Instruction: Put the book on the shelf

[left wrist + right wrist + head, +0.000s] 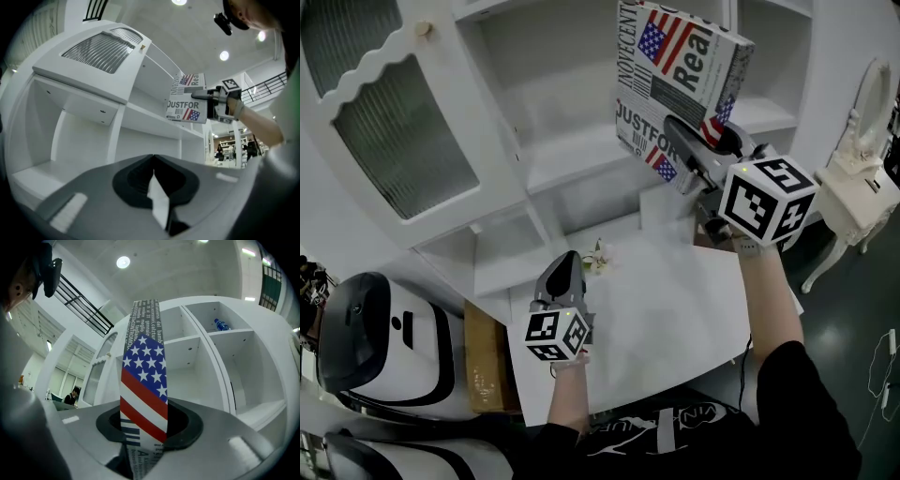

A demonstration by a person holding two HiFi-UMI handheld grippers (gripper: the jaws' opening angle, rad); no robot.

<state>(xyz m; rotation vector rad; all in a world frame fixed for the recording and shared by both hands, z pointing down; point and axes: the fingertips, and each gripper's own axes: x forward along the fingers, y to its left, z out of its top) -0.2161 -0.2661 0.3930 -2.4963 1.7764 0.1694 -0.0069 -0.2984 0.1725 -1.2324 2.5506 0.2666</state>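
"Where is the thick book with the red, white and blue flag cover?"

"Up in the air, in front of the big white shelf, by the front edge of one board. The right gripper squeezes it tight."

"And the left gripper?"

"Its jaws are pressed together with nothing in them. It is over the left side of the white desk."

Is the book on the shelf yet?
No: the book hangs in front of the shelf, clamped in the right tongs.
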